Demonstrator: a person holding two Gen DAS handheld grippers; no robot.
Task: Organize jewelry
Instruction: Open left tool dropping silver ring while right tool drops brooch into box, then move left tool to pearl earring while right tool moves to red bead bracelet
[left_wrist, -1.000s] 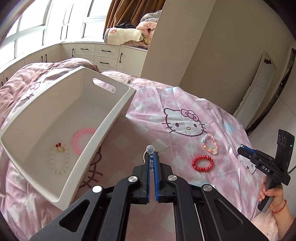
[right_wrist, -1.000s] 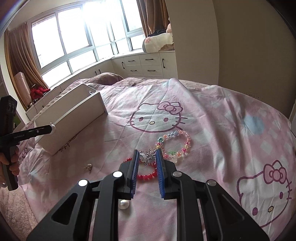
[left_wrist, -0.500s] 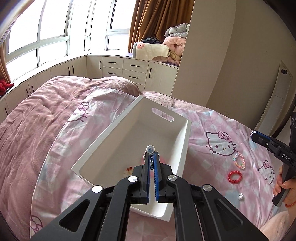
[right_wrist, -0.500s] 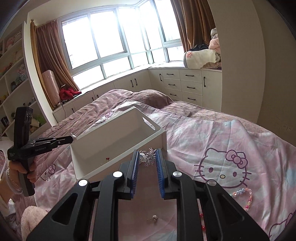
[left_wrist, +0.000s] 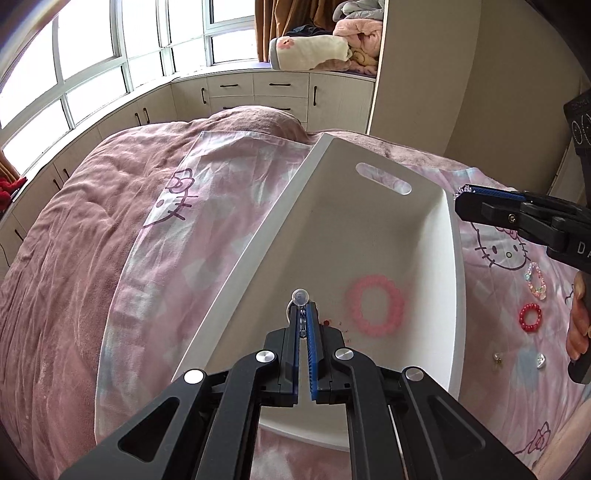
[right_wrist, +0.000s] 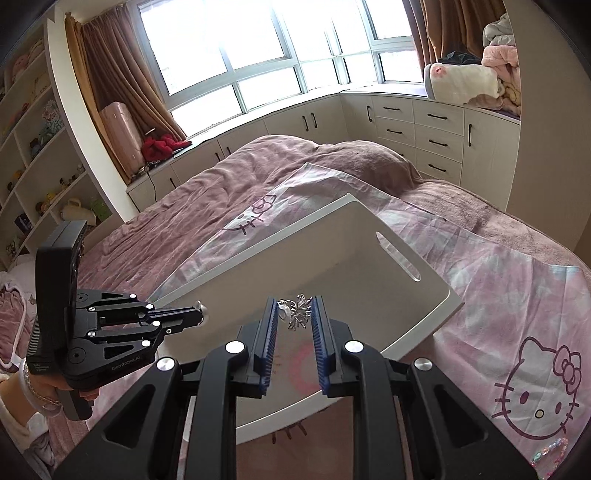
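Observation:
A white box (left_wrist: 456, 280) with a handle slot lies on the pink Hello Kitty bedspread; it also shows in the right wrist view (right_wrist: 436, 291). Inside it lie a pink bead bracelet (left_wrist: 375, 308) and small red beads. My left gripper (left_wrist: 303, 312) is shut on a small silver ring with a clear bead (left_wrist: 299, 297), held over the box interior. My right gripper (right_wrist: 294, 314) is shut on a silver spiky charm (right_wrist: 300, 312), above the box near its right edge. It shows at the right in the left wrist view (left_wrist: 476, 201).
On the bedspread right of the box lie a red bead bracelet (left_wrist: 530, 317), a multicolour bead bracelet (left_wrist: 535, 282) and two small pieces (left_wrist: 540, 361). A brown blanket (left_wrist: 74, 240) covers the bed's left. Cabinets and windows stand behind.
Both grippers have moved from the loose jewelry on the bedspread to above the white box, each still holding its piece.

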